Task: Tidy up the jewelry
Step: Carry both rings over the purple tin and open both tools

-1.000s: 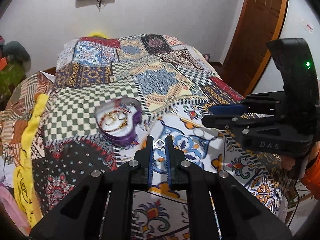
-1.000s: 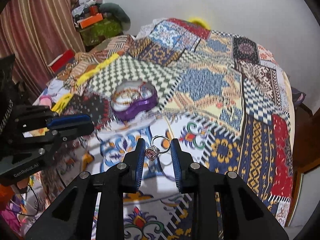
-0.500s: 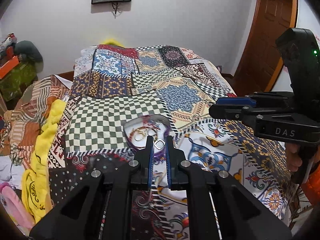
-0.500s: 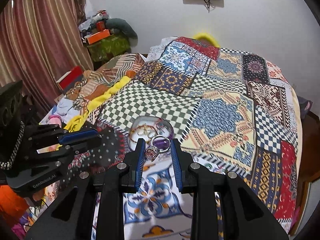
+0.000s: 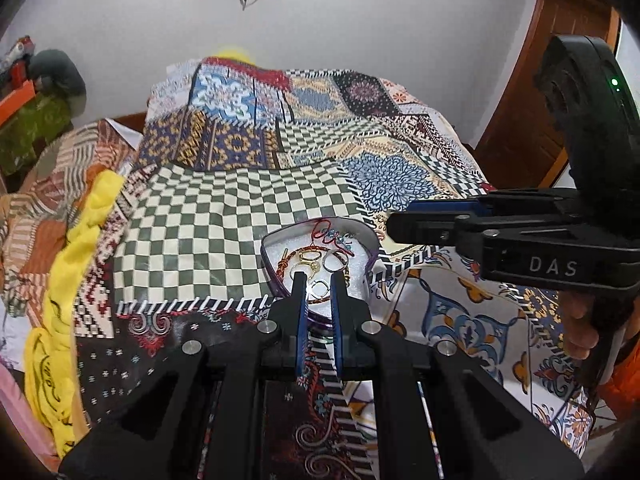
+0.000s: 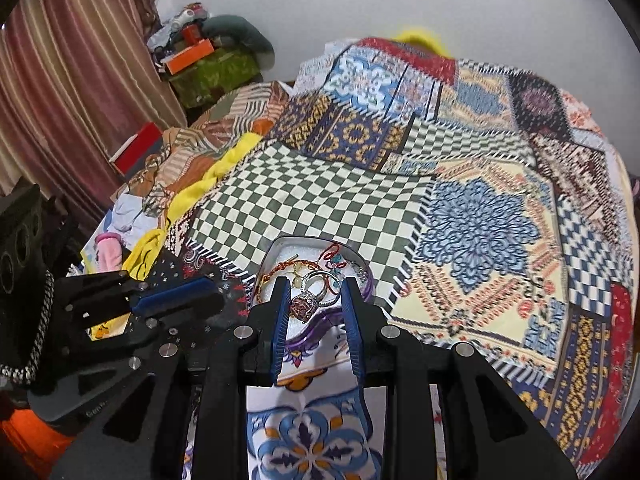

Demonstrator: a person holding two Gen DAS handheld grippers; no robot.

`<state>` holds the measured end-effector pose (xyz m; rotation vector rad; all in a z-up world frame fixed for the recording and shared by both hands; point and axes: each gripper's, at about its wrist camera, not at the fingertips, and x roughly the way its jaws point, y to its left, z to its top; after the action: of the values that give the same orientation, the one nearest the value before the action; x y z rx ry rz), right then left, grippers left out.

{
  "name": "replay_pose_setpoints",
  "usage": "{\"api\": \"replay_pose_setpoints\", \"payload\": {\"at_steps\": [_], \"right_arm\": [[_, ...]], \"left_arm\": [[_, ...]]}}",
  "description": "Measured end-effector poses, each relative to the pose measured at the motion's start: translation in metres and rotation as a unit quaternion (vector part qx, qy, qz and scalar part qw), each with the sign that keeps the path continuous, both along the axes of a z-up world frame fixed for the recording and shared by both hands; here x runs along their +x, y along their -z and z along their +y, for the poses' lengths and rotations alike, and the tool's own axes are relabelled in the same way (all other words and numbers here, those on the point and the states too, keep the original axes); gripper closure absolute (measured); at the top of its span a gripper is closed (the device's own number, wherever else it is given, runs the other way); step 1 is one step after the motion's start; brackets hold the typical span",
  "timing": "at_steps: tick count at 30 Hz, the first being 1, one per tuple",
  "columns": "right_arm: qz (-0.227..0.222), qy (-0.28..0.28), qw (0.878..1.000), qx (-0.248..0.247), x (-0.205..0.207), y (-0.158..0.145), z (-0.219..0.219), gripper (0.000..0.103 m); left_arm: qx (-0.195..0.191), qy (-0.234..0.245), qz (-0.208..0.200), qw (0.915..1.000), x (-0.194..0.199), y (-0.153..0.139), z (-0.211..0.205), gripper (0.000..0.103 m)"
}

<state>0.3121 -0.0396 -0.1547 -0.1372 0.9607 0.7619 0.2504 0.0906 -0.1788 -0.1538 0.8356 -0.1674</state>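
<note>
My left gripper (image 5: pixel 319 288) pinches a small silver hoop (image 5: pixel 319 289), my right gripper (image 6: pixel 314 300) clamps a chunky pink-stoned silver ring (image 6: pixel 307 305), both over the purple-rimmed jewelry tin (image 6: pixel 320 330).

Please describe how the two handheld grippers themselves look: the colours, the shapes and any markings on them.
Both are black plastic with angular, cut-out fingers, blue pads on the inner faces and round silver screws. The left gripper seen from the side shows faint lettering that seems to begin "Gen". The right gripper carries the white letters "DAS" and a curved black housing with a small green light. An orange sleeve shows behind each.
</note>
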Motion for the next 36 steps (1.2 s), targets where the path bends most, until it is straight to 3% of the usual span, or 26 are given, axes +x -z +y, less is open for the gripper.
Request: {"api": "replay_pose_setpoints", "payload": {"at_steps": [11, 24, 28, 36], "right_arm": [[0.048, -0.015, 0.999, -0.01, 0.017, 0.02, 0.022, 0.079], [0.078, -0.016, 0.997, -0.013, 0.019, 0.033, 0.025, 0.078], [0.065, -0.006, 0.998, -0.015, 0.019, 0.027, 0.021, 0.067], [0.016, 0.004, 1.0, -0.01, 0.003, -0.006, 0.009, 0.065]], "left_arm": [[0.001, 0.021, 0.03, 0.9993, 0.028, 0.025, -0.005, 0.094], [0.001, 0.016, 0.039, 0.9991, 0.027, 0.029, -0.003, 0.094], [0.009, 0.013, 0.039, 0.9991, 0.024, 0.025, -0.004, 0.092], [0.009, -0.007, 0.017, 0.9998, 0.005, -0.003, 0.003, 0.088]]}}
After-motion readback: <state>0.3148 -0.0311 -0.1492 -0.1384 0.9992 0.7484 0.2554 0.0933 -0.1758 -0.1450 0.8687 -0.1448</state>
